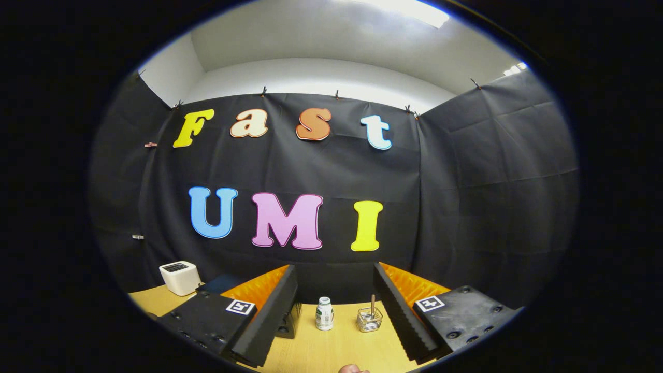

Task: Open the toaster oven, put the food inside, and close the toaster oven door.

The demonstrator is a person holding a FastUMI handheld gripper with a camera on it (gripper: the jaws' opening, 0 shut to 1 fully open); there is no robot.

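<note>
My gripper is held level above a wooden table, its fingers wide apart with nothing between them. A dark boxy thing, possibly the toaster oven, sits on the table, mostly hidden behind the left finger. A small rounded pinkish thing peeks in at the near table edge between the fingers; I cannot tell what it is.
Beyond the fingers stand a small white bottle and a wire basket with a stick upright in it. A white pop-up toaster stands at the far left by the black cloth wall, with a dark blue object beside it.
</note>
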